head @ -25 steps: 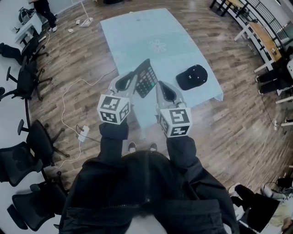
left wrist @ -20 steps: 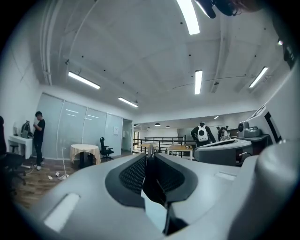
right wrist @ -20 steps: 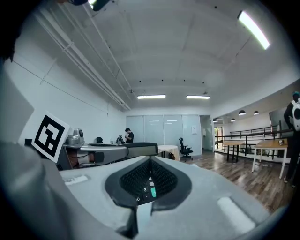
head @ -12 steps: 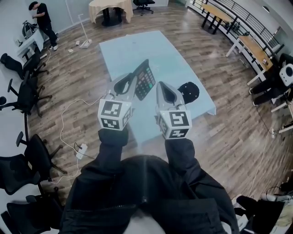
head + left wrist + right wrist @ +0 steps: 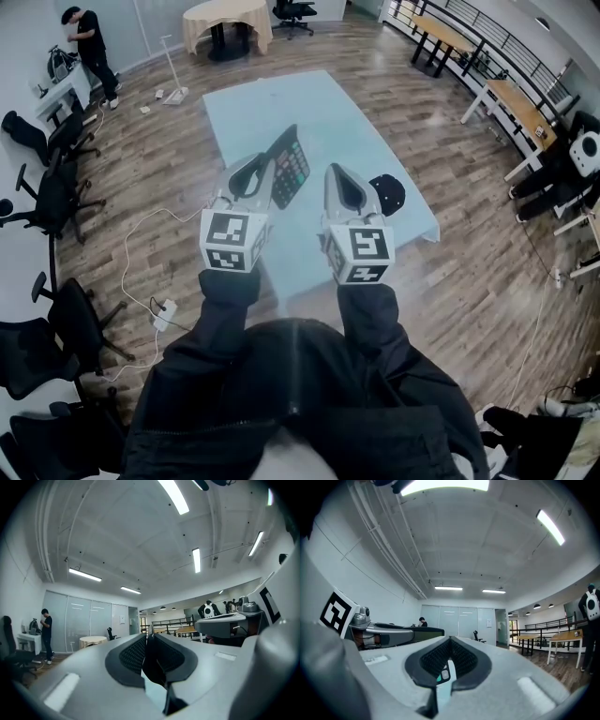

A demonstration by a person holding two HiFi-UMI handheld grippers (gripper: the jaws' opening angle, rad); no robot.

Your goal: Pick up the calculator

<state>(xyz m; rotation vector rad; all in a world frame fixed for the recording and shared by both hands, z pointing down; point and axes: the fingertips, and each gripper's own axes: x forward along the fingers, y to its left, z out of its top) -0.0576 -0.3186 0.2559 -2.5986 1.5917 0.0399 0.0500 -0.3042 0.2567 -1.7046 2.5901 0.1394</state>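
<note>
The black calculator (image 5: 288, 167) hangs tilted above the light blue table (image 5: 281, 98), one edge clamped in my left gripper (image 5: 270, 167). In the left gripper view it shows as a thin dark edge (image 5: 151, 667) pressed between the pads of the left gripper (image 5: 150, 641). My right gripper (image 5: 339, 176) hovers level beside it, just to the right, with its pads together and nothing between them. In the right gripper view the right gripper (image 5: 450, 641) is closed at the tips. A few calculator keys (image 5: 444, 673) show through the low gap.
A black cap (image 5: 386, 194) lies on the table's near right corner. Office chairs (image 5: 47, 187) line the left side, and a cable with a power strip (image 5: 161, 312) lies on the wood floor. A person (image 5: 89, 42) stands far left by a desk.
Both grippers have risen together, and the calculator has come up off the table in the left gripper. The table and cap now look farther below.
</note>
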